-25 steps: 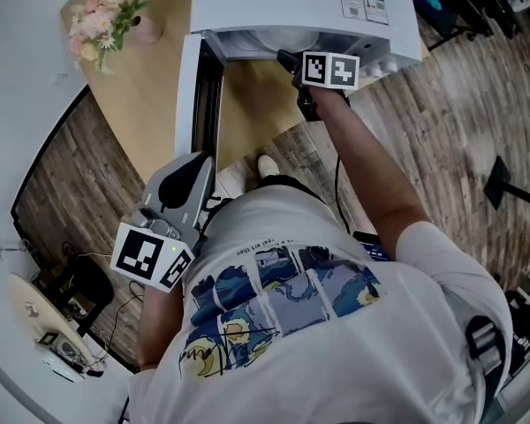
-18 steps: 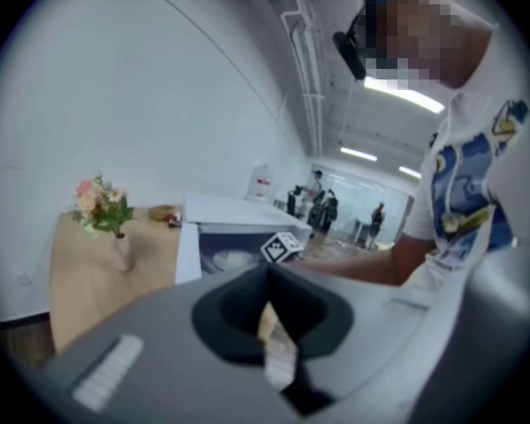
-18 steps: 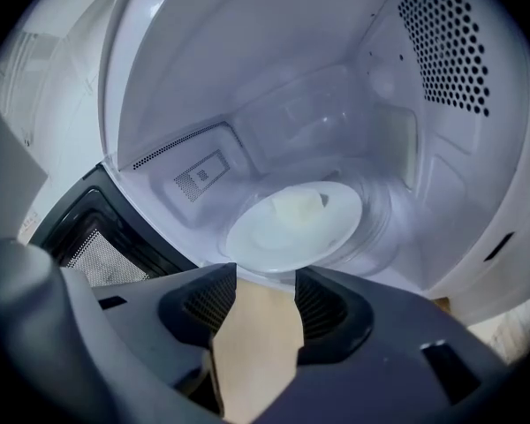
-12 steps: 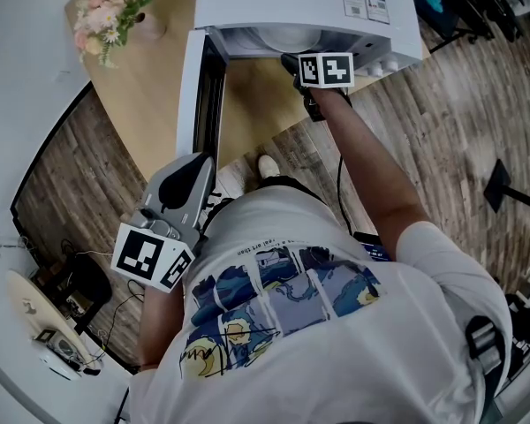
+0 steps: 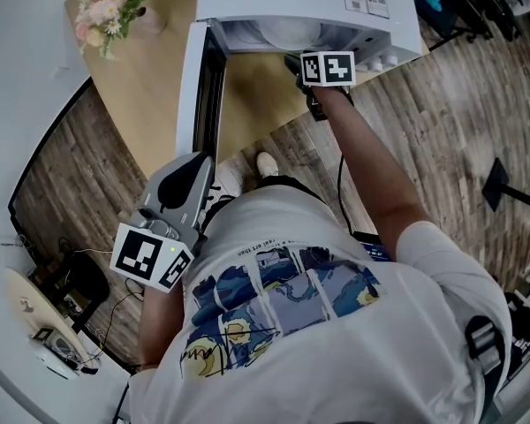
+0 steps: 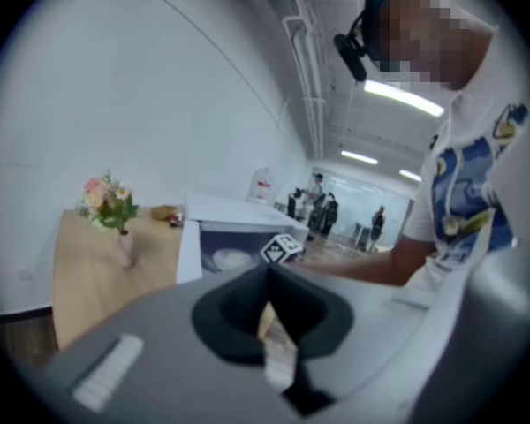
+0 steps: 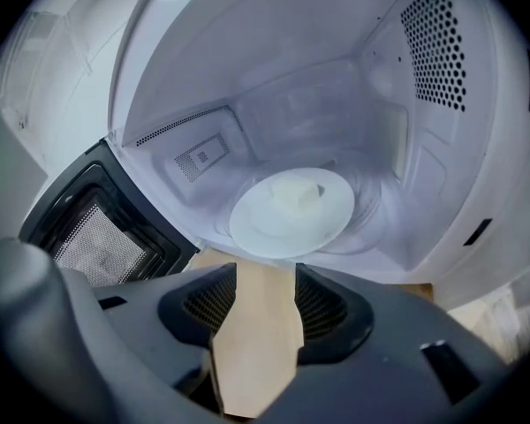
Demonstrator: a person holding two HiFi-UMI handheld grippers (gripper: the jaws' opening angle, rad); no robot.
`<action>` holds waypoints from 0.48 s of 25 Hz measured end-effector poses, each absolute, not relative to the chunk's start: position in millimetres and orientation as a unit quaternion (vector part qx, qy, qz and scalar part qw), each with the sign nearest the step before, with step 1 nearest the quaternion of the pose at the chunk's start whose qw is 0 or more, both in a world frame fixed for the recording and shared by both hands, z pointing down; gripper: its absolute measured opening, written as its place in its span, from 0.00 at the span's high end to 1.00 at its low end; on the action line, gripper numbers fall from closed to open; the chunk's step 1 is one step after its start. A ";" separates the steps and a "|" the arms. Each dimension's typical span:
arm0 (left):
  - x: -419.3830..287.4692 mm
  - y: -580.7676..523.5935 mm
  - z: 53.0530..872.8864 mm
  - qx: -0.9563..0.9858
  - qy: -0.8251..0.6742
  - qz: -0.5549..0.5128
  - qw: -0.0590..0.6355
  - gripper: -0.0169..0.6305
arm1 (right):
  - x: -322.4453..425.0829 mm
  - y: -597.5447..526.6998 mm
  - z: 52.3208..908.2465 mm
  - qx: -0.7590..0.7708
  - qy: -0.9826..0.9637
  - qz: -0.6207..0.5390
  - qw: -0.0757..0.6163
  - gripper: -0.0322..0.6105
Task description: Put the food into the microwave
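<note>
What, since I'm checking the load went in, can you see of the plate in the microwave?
The plate is round, white and smooth, lying flat on the clear turntable inside the open microwave. A pale lump, probably the food, sits at its middle. Nothing else touches it: the right gripper is in front of it, fingers apart and empty.

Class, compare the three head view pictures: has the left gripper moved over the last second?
No. The left gripper stays put, with its tip by the outer end of the open microwave door, just as in both earlier pictures.
</note>
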State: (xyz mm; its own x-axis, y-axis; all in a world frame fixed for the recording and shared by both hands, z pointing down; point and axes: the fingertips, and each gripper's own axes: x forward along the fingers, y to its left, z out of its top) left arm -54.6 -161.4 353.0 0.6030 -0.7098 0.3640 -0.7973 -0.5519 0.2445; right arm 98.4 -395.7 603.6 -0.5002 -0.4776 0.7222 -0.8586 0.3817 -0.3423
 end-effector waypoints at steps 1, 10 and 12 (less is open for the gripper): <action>-54.7 -159.7 352.6 0.874 -0.431 0.112 0.195 0.96 | 98.6 -393.8 603.2 0.424 -0.788 0.360 0.264 0.63; -60.4 -140.3 349.5 0.881 -0.421 0.101 0.191 0.96 | 101.9 -363.1 597.2 0.434 -0.786 0.355 0.261 0.66; -63.1 -134.2 347.7 0.884 -0.416 0.098 0.189 0.96 | 102.2 -353.0 590.8 0.438 -0.788 0.347 0.258 0.69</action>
